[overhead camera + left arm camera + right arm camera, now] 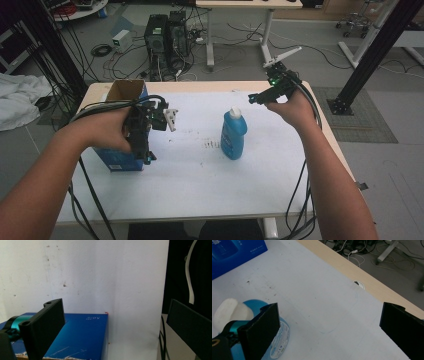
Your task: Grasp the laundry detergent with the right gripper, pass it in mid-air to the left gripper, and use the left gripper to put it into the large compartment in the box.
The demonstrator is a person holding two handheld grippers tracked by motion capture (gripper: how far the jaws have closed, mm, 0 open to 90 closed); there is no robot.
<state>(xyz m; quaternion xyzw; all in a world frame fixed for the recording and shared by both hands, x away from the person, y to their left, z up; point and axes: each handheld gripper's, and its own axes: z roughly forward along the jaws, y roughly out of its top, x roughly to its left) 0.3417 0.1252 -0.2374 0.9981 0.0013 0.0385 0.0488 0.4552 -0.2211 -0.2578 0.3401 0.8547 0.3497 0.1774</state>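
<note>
A blue bottle with a white cap stands upright near the middle of the white table. At the left stands an open-topped blue cardboard box. My left gripper is held against the box's right side and points toward the near edge. In the left gripper view it is open over the box, with nothing between the jaws. My right gripper hovers up and to the right of the bottle. It is open, and the bottle sits behind its left jaw.
Bare white table surface lies in front of the bottle and box. A wooden far edge has a small cable hole. On the floor beyond are computer towers, loose cables, a desk leg and a black frame post.
</note>
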